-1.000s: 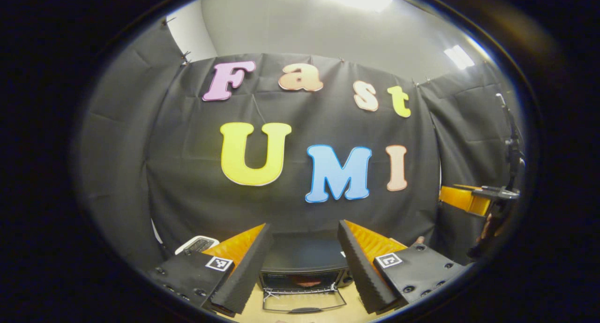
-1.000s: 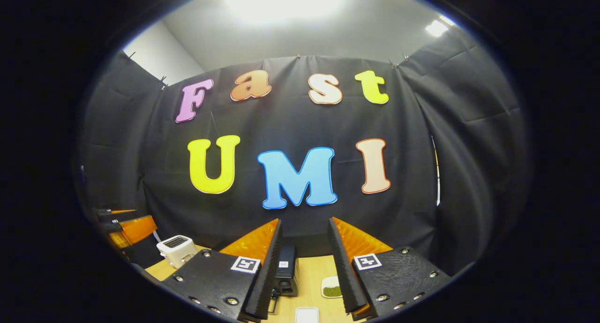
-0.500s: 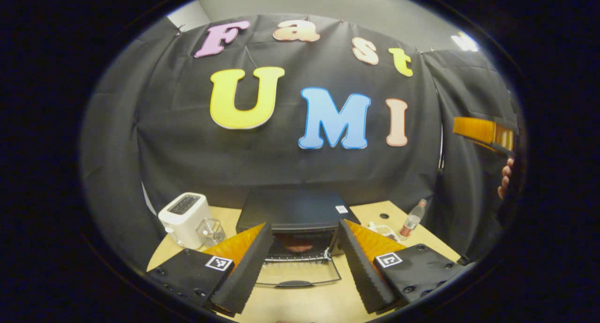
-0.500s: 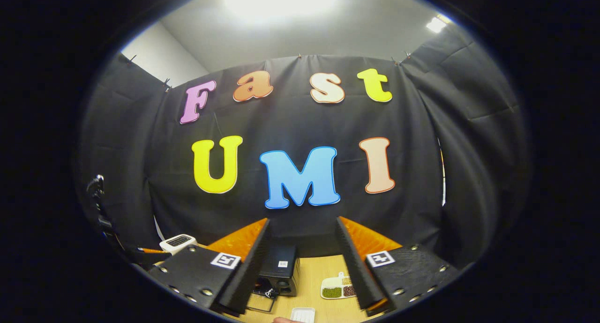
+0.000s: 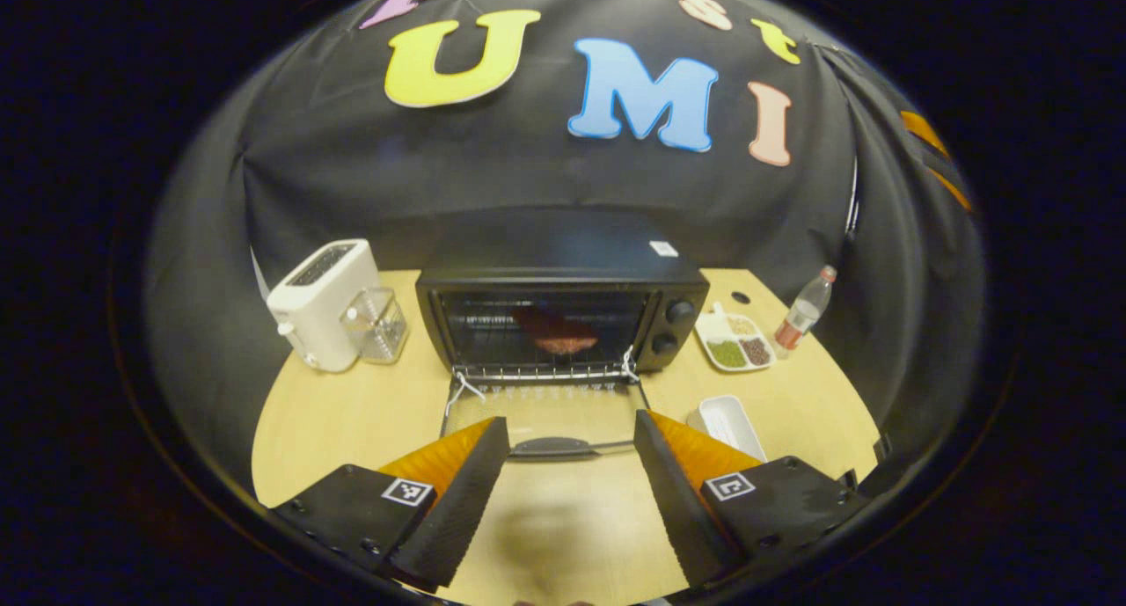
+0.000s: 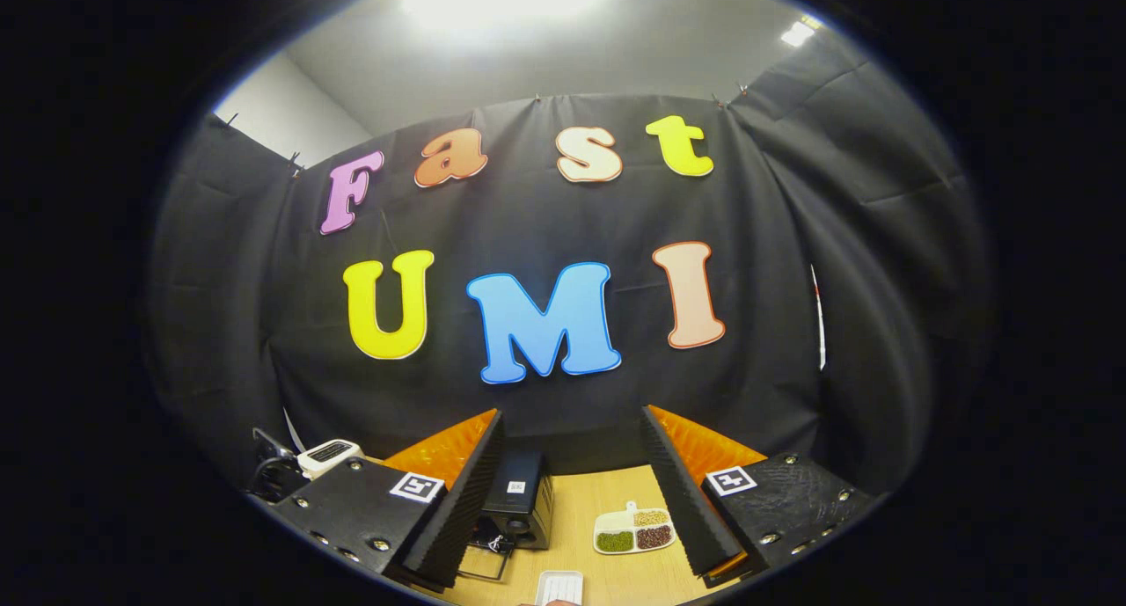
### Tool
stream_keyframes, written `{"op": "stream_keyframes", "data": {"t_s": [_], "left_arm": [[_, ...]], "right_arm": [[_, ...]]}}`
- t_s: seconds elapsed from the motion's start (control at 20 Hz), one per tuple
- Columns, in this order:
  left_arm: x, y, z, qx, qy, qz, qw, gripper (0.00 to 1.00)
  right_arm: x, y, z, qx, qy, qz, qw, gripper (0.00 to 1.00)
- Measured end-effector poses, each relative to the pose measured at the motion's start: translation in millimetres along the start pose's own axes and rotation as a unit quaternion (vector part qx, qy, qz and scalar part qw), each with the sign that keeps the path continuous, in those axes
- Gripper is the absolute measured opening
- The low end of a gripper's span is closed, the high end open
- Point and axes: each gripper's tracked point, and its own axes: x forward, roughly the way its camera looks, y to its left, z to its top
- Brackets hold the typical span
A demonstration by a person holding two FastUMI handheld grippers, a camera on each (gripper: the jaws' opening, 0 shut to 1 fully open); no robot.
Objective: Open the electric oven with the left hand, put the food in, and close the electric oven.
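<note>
Both claws wide open, empty; left claw [image 5: 570, 483] nr oven door [image 5: 545, 412] handle w/ food [image 5: 556, 332] inside, may slip off, slamming it.

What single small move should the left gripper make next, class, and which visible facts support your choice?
Probably ease the left gripper forward and down toward the handle of the oven door. The door lies folded down flat, food already sits on the rack inside the electric oven, and the gripper is open, holding nothing, with the handle lying between its fingers. Closing the door looks like what remains.
</note>
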Motion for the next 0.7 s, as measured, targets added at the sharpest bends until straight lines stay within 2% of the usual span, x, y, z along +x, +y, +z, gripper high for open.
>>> {"op": "stream_keyframes", "data": {"t_s": [0.1,0.15,0.35,0.65,0.7], "left_arm": [[13,2,-20,0.002,0.034,0.003,0.999,1.0],[18,5,-27,0.009,0.051,0.01,0.999,0.97],[36,7,-53,0.039,0.108,0.018,0.993,0.97],[68,5,-87,0.042,0.182,0.008,0.982,0.93],[73,7,-92,0.044,0.195,0.008,0.98,1.0]], "right_arm": [[-1,-9,-1,0.004,0.002,-0.006,1.0,0.93],[-1,-14,-1,0.006,0.002,-0.009,1.0,0.93],[-2,-29,-4,0.014,0.011,-0.022,1.0,0.93],[-8,-49,-13,0.017,0.023,-0.039,0.999,0.93],[-8,-52,-13,0.016,0.023,-0.042,0.999,0.93]]}}
